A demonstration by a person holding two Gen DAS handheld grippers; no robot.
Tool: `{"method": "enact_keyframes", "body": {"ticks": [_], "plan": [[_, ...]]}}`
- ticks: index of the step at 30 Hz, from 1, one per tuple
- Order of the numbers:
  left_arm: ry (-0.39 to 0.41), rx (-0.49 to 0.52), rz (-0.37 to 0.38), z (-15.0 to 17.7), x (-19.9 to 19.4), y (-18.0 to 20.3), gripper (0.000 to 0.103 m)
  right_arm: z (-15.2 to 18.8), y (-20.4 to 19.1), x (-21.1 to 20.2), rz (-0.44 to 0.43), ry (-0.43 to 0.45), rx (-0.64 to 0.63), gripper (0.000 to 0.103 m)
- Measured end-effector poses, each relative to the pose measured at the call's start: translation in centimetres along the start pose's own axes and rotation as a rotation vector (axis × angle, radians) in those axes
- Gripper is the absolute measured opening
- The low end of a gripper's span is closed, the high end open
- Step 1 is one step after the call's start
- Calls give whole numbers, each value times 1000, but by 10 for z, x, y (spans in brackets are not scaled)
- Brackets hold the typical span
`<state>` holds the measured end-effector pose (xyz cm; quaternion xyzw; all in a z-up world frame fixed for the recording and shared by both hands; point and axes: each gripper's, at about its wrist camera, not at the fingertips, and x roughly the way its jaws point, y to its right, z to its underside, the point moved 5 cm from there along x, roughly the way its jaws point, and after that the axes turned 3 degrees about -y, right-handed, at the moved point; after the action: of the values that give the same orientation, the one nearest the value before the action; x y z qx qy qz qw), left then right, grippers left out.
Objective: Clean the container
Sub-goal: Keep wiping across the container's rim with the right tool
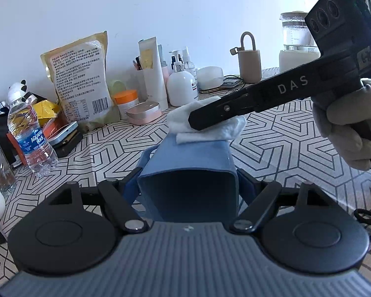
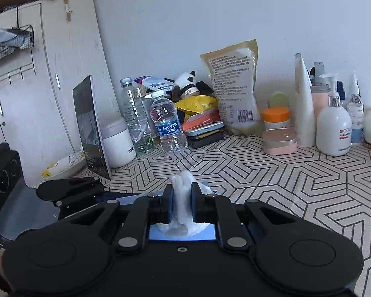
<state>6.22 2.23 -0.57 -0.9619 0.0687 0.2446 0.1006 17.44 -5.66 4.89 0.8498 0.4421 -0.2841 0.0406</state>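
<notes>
On the far left of the counter (image 1: 272, 133), with its black and white line pattern, stands a clear water bottle (image 1: 31, 133) with a blue label. Behind it sits a small panda toy (image 1: 17, 90). Next comes a tall yellow bag (image 1: 80, 79) leaning by the white wall. Beside the bag are an orange-lidded jar (image 1: 126, 99) and a flat pink box (image 1: 144, 112). A white pump bottle (image 1: 181, 86) stands a bit further right.

In the middle is the blue container (image 1: 188, 170). It lies on its side, with its open mouth facing the left wrist camera. The left hand-held gripper (image 1: 188, 190) is closed on it, one finger pressing each side, near the mouth.

On the far end of the container rests a white cloth (image 1: 205, 123). The right hand-held gripper (image 2: 182, 204) has its two fingers squeezed tight on this cloth, which bunches up between the blue pads. The cloth touches the top of the container.

To the right, a gloved hand (image 1: 346, 128) holds the handle of the right hand-held gripper. Behind it stand a beige pot with a loop handle (image 1: 249, 60) and a clear kettle (image 1: 296, 42).
</notes>
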Motion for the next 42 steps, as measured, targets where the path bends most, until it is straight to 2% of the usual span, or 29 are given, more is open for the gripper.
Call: {"method": "enact_keyframes", "body": {"ticks": [5, 7, 10, 17, 20, 27, 31, 34, 39, 42], "plan": [[-1, -3, 2, 0, -1, 2, 80, 3, -13, -1, -131, -20, -11, 16], [0, -7, 4, -1, 0, 1, 80, 3, -18, 0, -153, -24, -28, 16], [1, -7, 6, 0, -1, 1, 80, 3, -17, 1, -146, -23, -27, 16], [0, -5, 5, 0, -1, 1, 80, 1, 1, -1, -7, 3, 4, 16], [0, -7, 5, 0, -1, 1, 80, 2, 2, -2, -4, 5, -1, 16], [0, -6, 5, 0, -1, -1, 80, 5, -12, -1, -188, -21, 15, 16], [0, -5, 4, 1, -1, -1, 80, 5, -16, 0, -218, -28, 15, 16], [0, -1, 2, 1, -1, -1, 80, 5, -13, -1, -196, -24, 15, 16], [-1, -1, 0, 1, -1, 0, 80, 3, -5, -3, -68, -7, -12, 16], [-2, 3, -9, 0, -1, 1, 80, 3, -3, -3, -38, -3, -20, 16]]}}
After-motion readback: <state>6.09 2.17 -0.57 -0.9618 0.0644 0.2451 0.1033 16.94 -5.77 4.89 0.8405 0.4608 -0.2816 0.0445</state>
